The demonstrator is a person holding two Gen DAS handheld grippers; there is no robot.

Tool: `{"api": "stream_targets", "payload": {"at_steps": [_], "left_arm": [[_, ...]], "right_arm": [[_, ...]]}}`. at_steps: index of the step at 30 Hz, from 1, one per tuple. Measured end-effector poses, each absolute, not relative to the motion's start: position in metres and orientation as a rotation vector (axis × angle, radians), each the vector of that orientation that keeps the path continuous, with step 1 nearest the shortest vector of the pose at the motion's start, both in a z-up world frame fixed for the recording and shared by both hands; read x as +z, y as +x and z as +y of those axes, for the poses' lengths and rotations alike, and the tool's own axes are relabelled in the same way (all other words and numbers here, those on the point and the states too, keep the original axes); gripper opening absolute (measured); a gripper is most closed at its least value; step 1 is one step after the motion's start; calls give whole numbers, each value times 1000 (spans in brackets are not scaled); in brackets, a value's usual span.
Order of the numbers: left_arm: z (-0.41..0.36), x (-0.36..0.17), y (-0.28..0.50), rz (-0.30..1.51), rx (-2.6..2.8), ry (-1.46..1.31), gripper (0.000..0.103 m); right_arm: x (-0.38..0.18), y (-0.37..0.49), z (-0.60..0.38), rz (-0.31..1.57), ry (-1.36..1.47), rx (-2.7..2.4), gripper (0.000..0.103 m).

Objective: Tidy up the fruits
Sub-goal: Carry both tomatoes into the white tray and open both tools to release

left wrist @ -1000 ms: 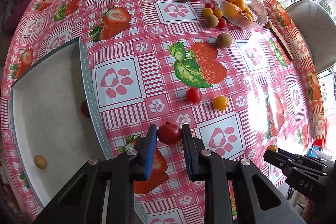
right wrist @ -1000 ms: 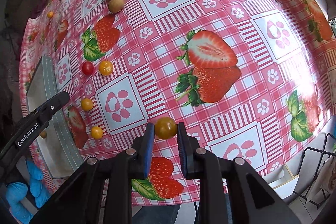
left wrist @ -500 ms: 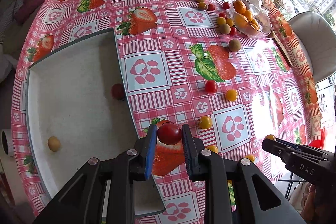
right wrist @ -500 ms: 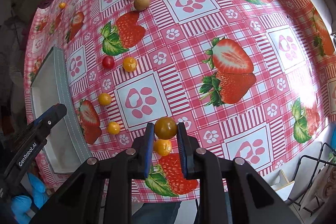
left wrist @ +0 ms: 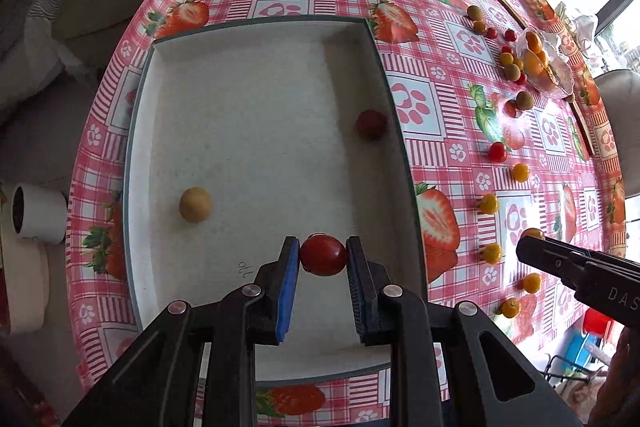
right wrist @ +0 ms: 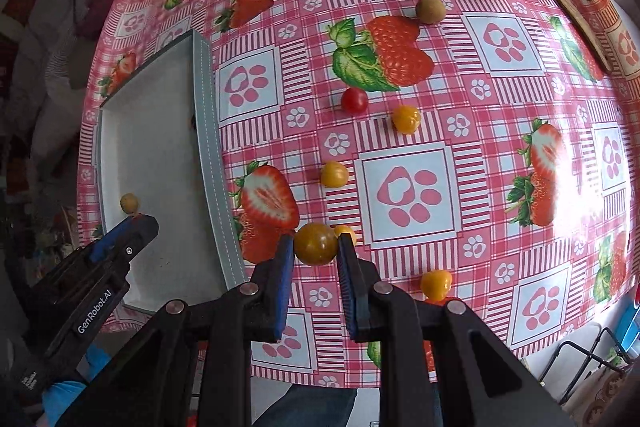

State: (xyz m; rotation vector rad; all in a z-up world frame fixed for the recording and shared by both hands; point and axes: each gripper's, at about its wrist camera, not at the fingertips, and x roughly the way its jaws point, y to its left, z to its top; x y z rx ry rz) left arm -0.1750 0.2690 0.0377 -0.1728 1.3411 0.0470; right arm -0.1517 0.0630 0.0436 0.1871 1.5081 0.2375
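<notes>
Only two small fruits lie in the white tray [left wrist: 256,131] so far, the left gripper [left wrist: 323,255] squeezes a red tomato [left wrist: 323,254] over it, the right gripper [right wrist: 316,245] squeezes a yellow tomato [right wrist: 315,243] over the tablecloth [right wrist: 472,75], and many fruits wait there.

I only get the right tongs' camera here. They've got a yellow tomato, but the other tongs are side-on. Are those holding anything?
Observer: Yes, the left tongs are shut on a red tomato.
Operator: Whereabouts are they?
Observer: Above the white tray, near its front edge.
Operator: I see one tan fruit in the tray. Anything else?
Observer: A second red tomato lies by the tray's right wall, which hides it from you.
</notes>
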Motion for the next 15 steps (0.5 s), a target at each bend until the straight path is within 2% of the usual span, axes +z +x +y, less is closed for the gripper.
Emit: {"api": "stream_targets", "payload": {"at_steps": [15], "left_arm": [[326,-4,-202,1404,193,-179,26]], "right_arm": [[20,-138,182,1563,41,432,24]]}}
